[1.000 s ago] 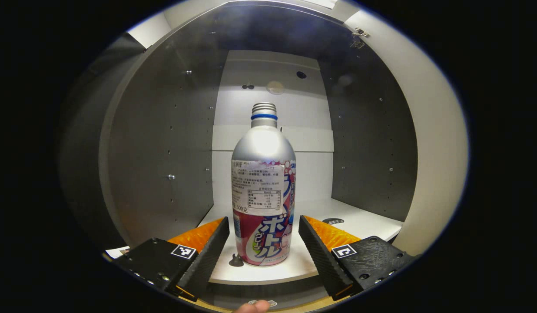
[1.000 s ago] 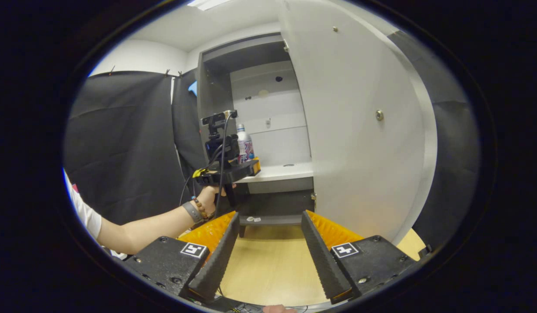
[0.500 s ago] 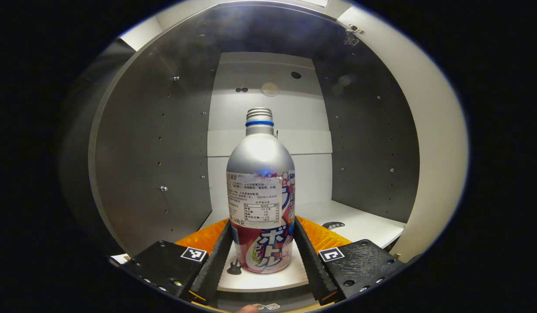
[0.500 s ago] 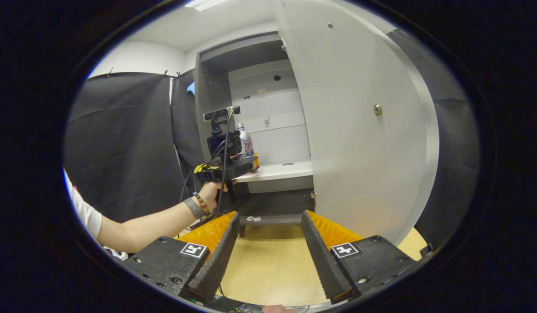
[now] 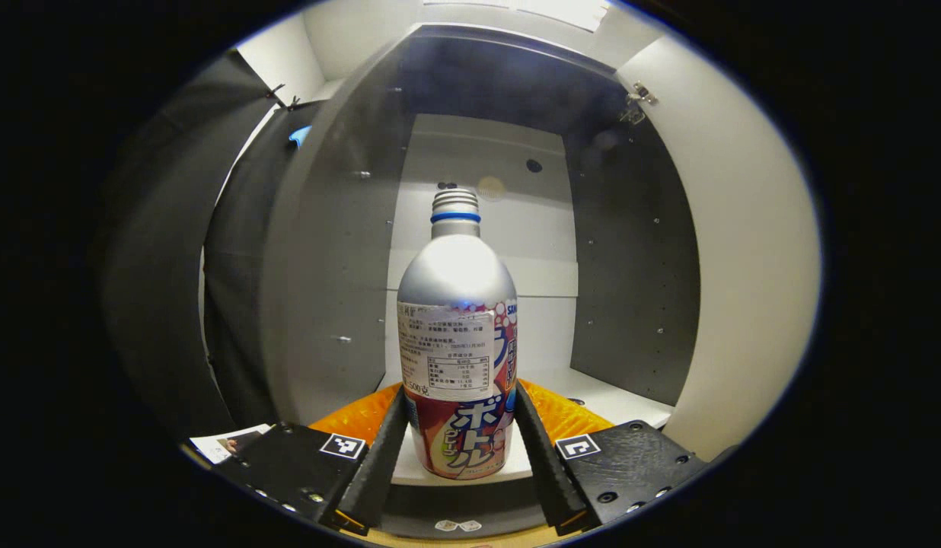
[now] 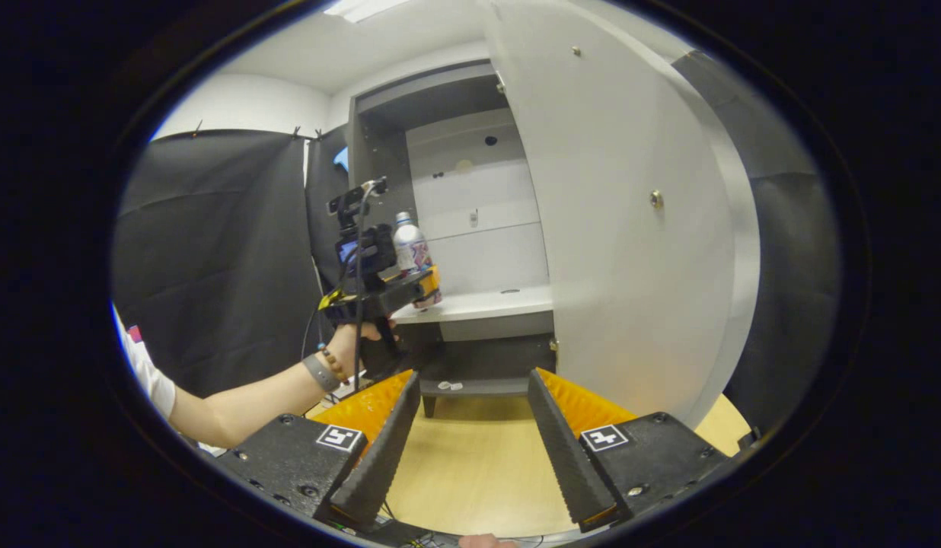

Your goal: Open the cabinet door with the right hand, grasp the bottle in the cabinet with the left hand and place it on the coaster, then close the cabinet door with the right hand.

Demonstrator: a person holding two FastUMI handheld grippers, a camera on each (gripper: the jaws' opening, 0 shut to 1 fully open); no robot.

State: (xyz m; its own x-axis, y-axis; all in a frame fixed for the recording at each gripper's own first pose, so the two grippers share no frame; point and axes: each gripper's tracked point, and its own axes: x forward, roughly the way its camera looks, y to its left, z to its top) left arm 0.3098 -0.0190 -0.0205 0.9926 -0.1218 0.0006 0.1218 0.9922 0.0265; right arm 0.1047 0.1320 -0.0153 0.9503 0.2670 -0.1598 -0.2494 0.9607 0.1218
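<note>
A silver bottle [image 5: 455, 342] with a blue neck ring and a pink label stands upright between my left gripper's fingers. My left gripper [image 5: 459, 390] is shut on its lower body, at the front edge of the white cabinet shelf [image 5: 592, 399]. The right gripper view shows that bottle [image 6: 409, 247] in the left gripper [image 6: 421, 285], held by a person's hand [image 6: 356, 339] just left of the shelf's [image 6: 478, 304] front. The white cabinet door [image 6: 623, 228] stands swung wide. My right gripper [image 6: 473, 376] is open over the wooden table [image 6: 470, 464], with nothing between its fingers.
Grey cabinet side walls [image 5: 638, 289] flank the shelf. A small dark round mark [image 6: 507, 291] sits on the shelf. Black cloth [image 6: 212, 251] hangs left of the cabinet. A lower cabinet recess [image 6: 486, 361] lies under the shelf.
My left gripper closed on the bottle, then drew it back to the shelf's front edge and leftward. My right gripper has barely moved.
</note>
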